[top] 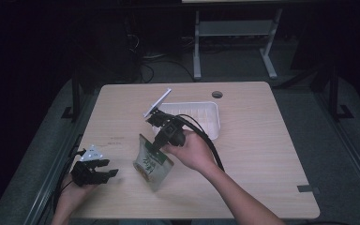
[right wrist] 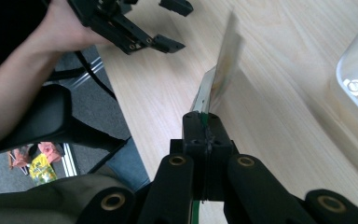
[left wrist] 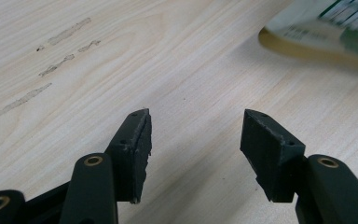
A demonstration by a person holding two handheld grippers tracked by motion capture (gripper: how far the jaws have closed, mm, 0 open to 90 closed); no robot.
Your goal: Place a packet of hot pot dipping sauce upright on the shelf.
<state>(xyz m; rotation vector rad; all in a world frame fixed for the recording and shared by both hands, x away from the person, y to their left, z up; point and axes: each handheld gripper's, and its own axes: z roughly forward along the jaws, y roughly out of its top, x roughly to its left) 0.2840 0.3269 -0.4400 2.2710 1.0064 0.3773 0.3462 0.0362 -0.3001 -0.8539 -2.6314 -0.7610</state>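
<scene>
A green and cream snack pouch (top: 153,163) hangs just above the middle of the wooden table (top: 262,154). My right gripper (top: 156,149) is shut on its top edge. In the right gripper view the pouch (right wrist: 219,74) shows edge-on, rising from the closed jaws. My left gripper (top: 107,168) rests low at the table's front left corner, open, with nothing between its fingers (left wrist: 137,140). In the left gripper view a corner of the pouch (left wrist: 321,35) lies blurred at the upper right, beyond the jaws.
A white plastic tray (top: 206,110) stands at the back centre of the table, behind the right hand. A round cable hole (top: 217,94) sits near the far edge. Pale smear marks (left wrist: 51,51) streak the wood left of the left gripper. Black cables trail from both grippers.
</scene>
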